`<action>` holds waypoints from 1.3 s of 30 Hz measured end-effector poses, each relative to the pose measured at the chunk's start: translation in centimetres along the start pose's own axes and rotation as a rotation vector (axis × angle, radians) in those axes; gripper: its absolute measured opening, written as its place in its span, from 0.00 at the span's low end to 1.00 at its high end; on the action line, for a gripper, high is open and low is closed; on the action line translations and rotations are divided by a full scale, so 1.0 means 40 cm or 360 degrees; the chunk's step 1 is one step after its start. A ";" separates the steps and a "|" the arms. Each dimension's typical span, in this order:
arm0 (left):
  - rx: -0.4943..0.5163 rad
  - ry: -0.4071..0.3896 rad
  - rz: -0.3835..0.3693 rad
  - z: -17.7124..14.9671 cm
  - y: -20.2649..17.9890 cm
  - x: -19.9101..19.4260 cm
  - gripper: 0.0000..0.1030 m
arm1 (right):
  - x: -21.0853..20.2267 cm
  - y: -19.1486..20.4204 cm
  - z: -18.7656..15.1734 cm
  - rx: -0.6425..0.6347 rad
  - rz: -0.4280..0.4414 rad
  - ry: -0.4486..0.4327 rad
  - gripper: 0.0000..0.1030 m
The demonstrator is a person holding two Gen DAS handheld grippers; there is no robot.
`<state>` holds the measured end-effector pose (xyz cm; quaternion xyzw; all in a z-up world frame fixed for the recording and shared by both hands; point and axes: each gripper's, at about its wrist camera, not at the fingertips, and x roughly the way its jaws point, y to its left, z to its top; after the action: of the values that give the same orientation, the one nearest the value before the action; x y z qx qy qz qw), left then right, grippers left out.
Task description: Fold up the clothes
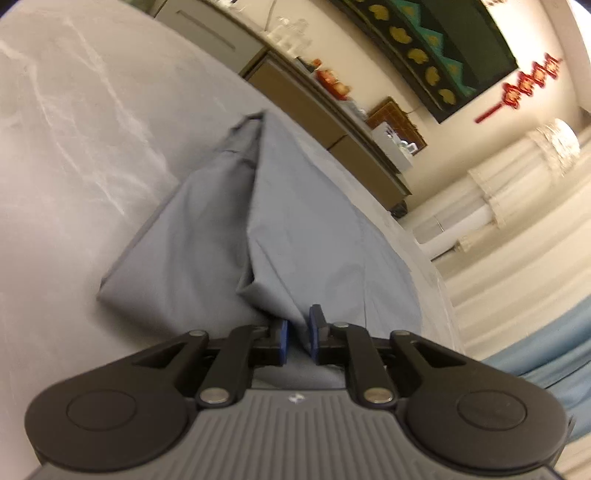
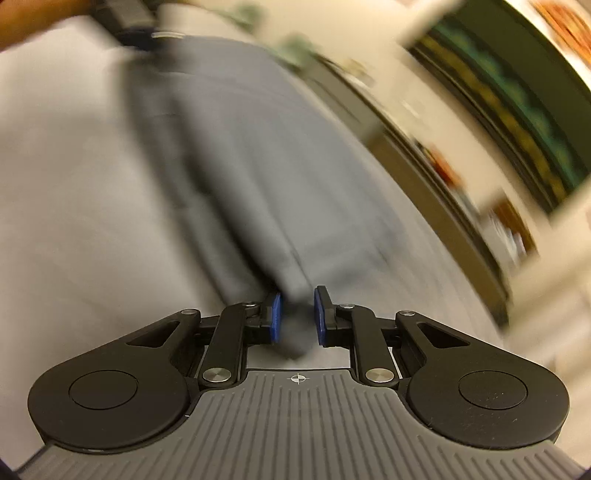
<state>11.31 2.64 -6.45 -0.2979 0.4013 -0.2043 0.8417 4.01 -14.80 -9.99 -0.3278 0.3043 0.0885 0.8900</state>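
Observation:
A grey-blue garment [image 1: 280,221] lies partly folded on a pale grey table [image 1: 74,147], one layer lifted into a ridge. My left gripper [image 1: 298,334] is shut on a bunched edge of this garment at its near end. In the right wrist view, which is motion-blurred, the same garment [image 2: 240,177] stretches away across the table [image 2: 66,184]. My right gripper [image 2: 297,317] is shut on a thick fold of the garment that runs between its blue pads [image 2: 274,317]. The other gripper shows dark and blurred at the garment's far end [image 2: 136,26].
A long sideboard [image 1: 332,122] with bottles and boxes stands along the wall behind the table. A dark framed panel [image 1: 443,48] and a red hanging ornament [image 1: 524,85] are on the wall. Pale curtains [image 1: 517,240] hang at the right.

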 end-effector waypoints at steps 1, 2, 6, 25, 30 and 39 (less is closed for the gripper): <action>0.0015 -0.0022 0.0000 -0.008 -0.005 -0.010 0.16 | -0.012 -0.014 -0.012 0.0079 0.0025 -0.0005 0.21; 0.0028 -0.0043 -0.0001 -0.016 -0.008 -0.020 0.16 | -0.023 -0.027 -0.023 0.0158 0.0050 -0.0010 0.24; 0.0002 -0.0130 -0.0027 -0.008 0.013 -0.067 0.22 | -0.069 -0.081 -0.070 0.0473 0.0150 -0.0029 0.31; 0.0033 -0.0071 0.0136 0.024 0.102 -0.059 0.04 | -0.024 -0.171 -0.122 0.0858 -0.0006 0.0122 0.00; 0.0054 -0.0103 0.0045 0.021 0.111 -0.103 0.23 | -0.051 -0.179 -0.116 0.0947 0.0118 0.0002 0.05; -0.0478 -0.0120 -0.0253 -0.001 0.167 -0.097 0.46 | 0.009 -0.183 -0.124 0.1274 0.0326 0.0000 0.36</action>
<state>9.67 9.81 -8.77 -0.4585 0.3708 -0.1967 0.7834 4.52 -23.60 -9.30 0.0761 0.3458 0.0514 0.9338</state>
